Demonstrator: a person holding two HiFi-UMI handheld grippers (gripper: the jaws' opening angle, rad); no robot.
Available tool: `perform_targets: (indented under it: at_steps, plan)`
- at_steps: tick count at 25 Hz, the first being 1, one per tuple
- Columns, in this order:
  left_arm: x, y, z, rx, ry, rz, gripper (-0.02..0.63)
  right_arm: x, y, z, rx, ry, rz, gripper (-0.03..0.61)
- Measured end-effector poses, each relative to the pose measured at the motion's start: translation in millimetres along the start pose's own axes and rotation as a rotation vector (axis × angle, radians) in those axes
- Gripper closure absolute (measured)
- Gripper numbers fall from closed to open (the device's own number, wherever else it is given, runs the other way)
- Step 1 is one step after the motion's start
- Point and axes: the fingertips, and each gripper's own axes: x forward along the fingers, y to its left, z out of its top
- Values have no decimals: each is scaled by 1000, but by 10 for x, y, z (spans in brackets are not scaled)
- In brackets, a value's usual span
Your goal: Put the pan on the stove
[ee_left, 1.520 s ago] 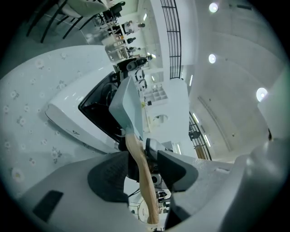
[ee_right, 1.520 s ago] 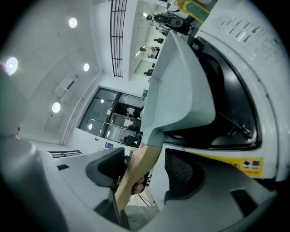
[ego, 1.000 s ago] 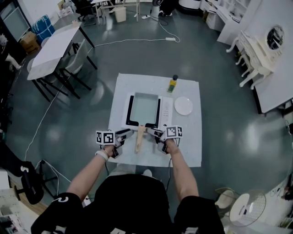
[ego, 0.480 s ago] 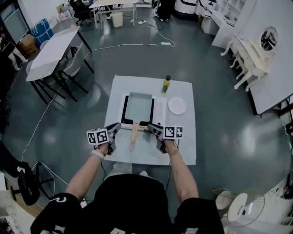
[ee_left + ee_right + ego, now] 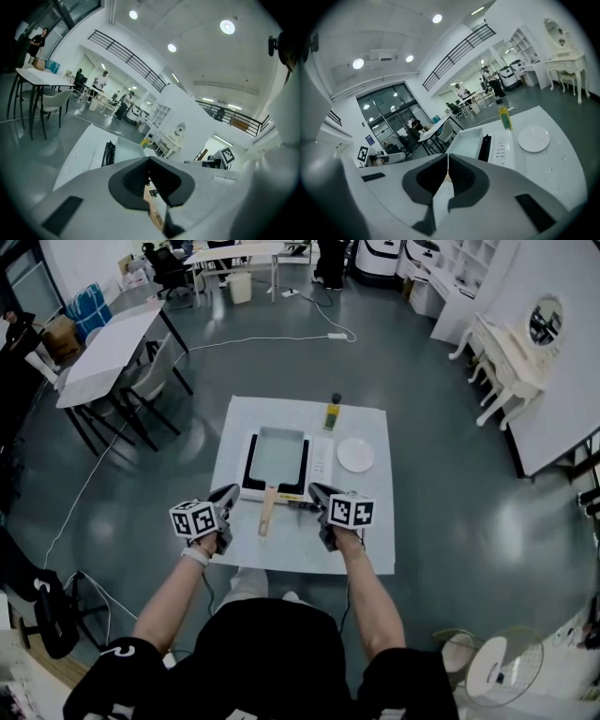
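Note:
A rectangular grey pan sits on the white stove in the middle of the white table. Its wooden handle points toward me. My left gripper hangs left of the handle and clear of it, its jaws closing until the pads meet on nothing. My right gripper is right of the handle, its jaws also closing to shut with nothing in them. The left gripper view shows the left gripper's jaws touching, with the pan beyond. In the right gripper view, my right gripper points at the pan.
A yellow bottle stands at the table's far edge and a white plate lies right of the stove. A long table with chairs stands on the grey floor at the far left. A fan lies at the lower right.
Both grippers have drawn back from the pan handle toward me and moved apart. Their jaws went from open to shut. The pan stays on the stove.

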Motion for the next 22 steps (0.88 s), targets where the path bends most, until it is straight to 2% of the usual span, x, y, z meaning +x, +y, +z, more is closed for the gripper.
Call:
perform_targets:
  at_steps: [10,22]
  plan:
    - [-51,-365,5,78,-42,-13,615,-342,87,171,-158,-50,-101,581]
    - [-168,-419,-20,86,-57,7,615,-491,162,154,-181,-64,-101,581]
